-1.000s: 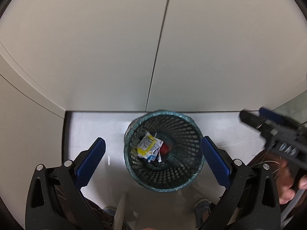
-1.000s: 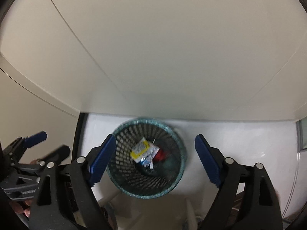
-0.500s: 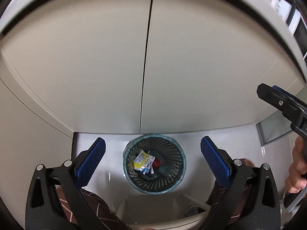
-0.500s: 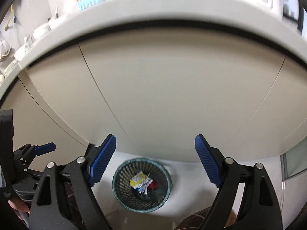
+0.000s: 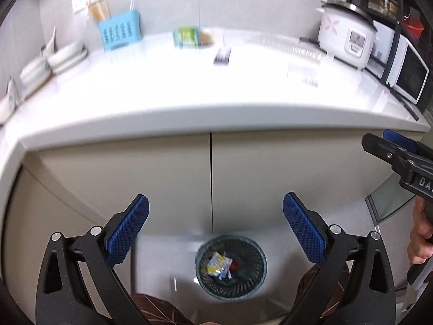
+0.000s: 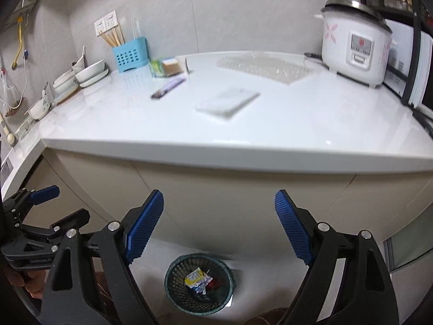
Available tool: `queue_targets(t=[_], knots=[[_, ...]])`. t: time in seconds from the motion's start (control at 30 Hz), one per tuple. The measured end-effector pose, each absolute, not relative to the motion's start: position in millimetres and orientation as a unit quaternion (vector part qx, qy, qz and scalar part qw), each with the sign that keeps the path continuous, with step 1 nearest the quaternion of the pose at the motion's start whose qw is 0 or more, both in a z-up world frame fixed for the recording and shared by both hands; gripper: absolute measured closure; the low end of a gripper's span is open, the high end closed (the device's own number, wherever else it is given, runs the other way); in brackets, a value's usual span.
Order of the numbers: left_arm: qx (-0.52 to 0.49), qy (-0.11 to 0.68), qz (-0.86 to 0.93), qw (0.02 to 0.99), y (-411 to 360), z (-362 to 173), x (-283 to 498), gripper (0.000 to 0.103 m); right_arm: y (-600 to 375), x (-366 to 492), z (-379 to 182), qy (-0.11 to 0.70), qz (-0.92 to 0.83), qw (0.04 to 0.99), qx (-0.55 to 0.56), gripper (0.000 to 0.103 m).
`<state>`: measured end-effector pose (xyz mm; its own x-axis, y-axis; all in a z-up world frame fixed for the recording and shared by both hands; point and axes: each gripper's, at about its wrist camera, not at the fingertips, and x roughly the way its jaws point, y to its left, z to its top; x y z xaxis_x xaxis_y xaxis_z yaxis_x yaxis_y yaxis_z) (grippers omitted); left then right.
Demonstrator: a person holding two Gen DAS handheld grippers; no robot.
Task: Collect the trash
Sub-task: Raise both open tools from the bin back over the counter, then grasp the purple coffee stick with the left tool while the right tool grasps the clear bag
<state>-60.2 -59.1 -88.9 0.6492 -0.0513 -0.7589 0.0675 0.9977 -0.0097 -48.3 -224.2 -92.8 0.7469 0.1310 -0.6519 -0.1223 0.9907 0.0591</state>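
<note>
Across the upper half of both views runs a white kitchen counter (image 6: 270,124), w/ beige cabinet doors (image 5: 162,176) below it. At the counter's right end sits a white rice cooker (image 6: 354,46); at back left, a light blue utensil holder (image 6: 131,57) w/ chopsticks, plus stacked white bowls (image 6: 89,74).

Trash left on the counter, as far as I can judge: a flat white packet (image 6: 227,101) near the middle, a dark purple wrapper (image 6: 169,88) behind it to the left, and a clear plastic tray (image 6: 265,65) toward the cooker. A green-and-tan item (image 6: 165,67) beside the holder is too blurred to name.

On the floor in front of the cabinet stands a dark mesh wastebasket (image 6: 199,284). It already holds a yellow-and-white wrapper (image 6: 196,275) and sth red, so part of the job looks done; the counter pieces are yet to go.

My left gripper (image 5: 215,230) is spread wide, nothing between its blue pads (image 5: 127,231). My right gripper (image 6: 219,224) is likewise spread wide and empty. Both hang over the basket, well short of the counter items.
</note>
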Motion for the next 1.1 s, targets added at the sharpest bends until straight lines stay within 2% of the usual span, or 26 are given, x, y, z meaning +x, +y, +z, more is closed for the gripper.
queue_targets(t=[0.17, 0.4, 0.63, 0.87, 1.1], knots=[[-0.007, 0.417, -0.038, 0.908, -61.3, -45.1, -24.0, 0.006, -231.0, -16.3, -54.7, 0.36, 0.056, 0.931, 0.008, 0.022], [-0.018, 0.438, -0.034, 0.898, -65.1, -25.2, 35.3, 0.006, -235.7, 37.6, -33.9, 0.39, 0.044, 0.92, 0.025, 0.022], [-0.021, 0.444, -0.006, 0.896, -68.2, -19.4, 89.6, 0.006, -240.9, 88.1, -45.2, 0.428, 0.031, 0.902, 0.042, 0.023], [-0.009, 0.461, 0.002, 0.887, -83.6, -26.7, 153.5, 0.006, -247.6, 125.7, -67.4, 0.468, 0.027, 0.881, 0.072, 0.035], [0.001, 0.485, 0.017, 0.874, -87.4, -50.2, 197.8, 0.006, -243.6, 148.4, -82.7, 0.489, 0.026, 0.867, 0.085, 0.041]])
